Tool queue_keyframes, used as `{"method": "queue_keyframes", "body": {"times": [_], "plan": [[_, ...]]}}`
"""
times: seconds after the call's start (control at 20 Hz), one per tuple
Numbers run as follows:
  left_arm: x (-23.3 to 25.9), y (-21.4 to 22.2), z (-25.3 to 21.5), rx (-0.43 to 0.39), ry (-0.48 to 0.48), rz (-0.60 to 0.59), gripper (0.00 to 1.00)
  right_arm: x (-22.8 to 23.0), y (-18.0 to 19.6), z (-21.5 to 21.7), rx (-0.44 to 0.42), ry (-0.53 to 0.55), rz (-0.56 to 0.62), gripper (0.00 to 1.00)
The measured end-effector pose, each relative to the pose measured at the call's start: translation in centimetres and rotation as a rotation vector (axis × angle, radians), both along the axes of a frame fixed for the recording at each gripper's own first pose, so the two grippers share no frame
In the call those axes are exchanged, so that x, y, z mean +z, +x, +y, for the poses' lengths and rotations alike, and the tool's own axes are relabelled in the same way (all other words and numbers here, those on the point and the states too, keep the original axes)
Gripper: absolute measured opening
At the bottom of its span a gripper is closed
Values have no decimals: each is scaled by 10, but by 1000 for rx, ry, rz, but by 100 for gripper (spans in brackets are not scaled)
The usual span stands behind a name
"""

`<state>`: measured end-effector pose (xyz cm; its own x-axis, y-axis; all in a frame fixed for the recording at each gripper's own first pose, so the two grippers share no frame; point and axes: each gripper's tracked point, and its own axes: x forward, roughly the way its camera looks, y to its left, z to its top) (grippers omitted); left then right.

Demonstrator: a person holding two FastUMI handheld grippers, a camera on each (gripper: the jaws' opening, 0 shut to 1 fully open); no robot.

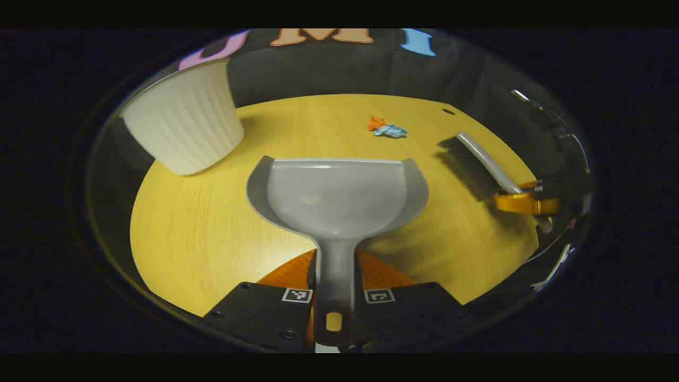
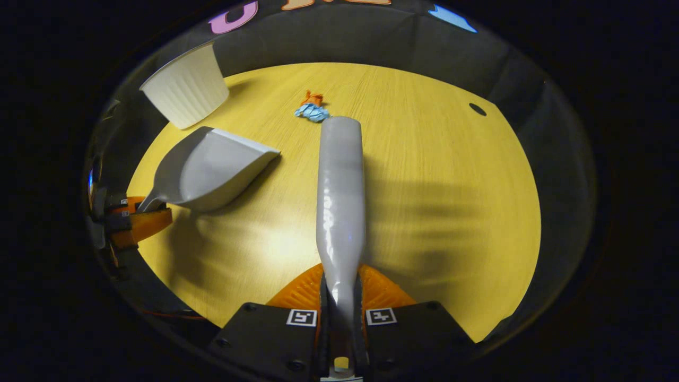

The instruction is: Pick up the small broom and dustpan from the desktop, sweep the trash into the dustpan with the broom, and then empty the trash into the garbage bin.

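Left gripper (image 1: 333, 297): jaws closed on the handle of the grey dustpan (image 1: 339, 196), which runs straight up the centre of the left gripper view, its open lip toward the top of the frame. Right gripper (image 2: 341, 313): jaws closed on the handle of the small broom (image 2: 340, 196), whose long axis runs up the centre of the right gripper view; in the left gripper view the broom's dark bristles face down toward the bench (image 1: 212, 233). The trash (image 2: 312, 109), a crumpled orange scrap touching a crumpled blue one, lies on the bench in the upper centre of both views. In the right gripper view it sits just beyond the broom tip, slightly left of its axis; in the left gripper view it lies well beyond the dustpan lip, up and right of centre. The broom is judged the nearer tool. The white ribbed garbage bin (image 1: 185, 127) stands at the upper left of both views. Judgement: both tools are picked up; sweeping has not begun. The next move calls for setting the dustpan lip on the bench beside the trash, with the broom working from the opposite side.
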<state>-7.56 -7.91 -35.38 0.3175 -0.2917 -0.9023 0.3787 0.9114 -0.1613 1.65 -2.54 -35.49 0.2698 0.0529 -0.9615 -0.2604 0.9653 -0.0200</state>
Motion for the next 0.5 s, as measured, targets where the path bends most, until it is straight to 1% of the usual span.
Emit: {"method": "queue_keyframes", "body": {"times": [0.05, 0.1, 0.15, 0.2, 0.25, 0.3, 0.4, 0.45, 0.5], "plan": [[1, 11, -8, -38, -18, -31, 24, 3, 20, -3, 4, -10, -26, 19], [1, 20, -12, -55, -26, -58, 22, 6, 42, -7, 9, -25, -58, 19], [5, 24, -14, -88, -23, -63, 23, 8, 61, -8, 17, -37, -78, 19], [6, 29, -18, -118, -24, -65, 21, 10, 79, -7, 20, -39, -90, 16], [5, 31, -21, -136, -30, -67, 23, 10, 97, -5, 27, -42, -98, 17], [3, 35, -24, -151, -35, -65, 21, 8, 114, -5, 48, -63, -100, 19], [-1, 42, -29, -169, -49, -61, 21, 3, 140, 1, 106, -101, -99, 19], [-3, 43, -29, -178, -49, -63, 23, -1, 150, 5, 141, -129, -83, 19], [-6, 44, -31, -188, -43, -51, 22, -7, 155, 9, 172, -150, -52, 19]]}}
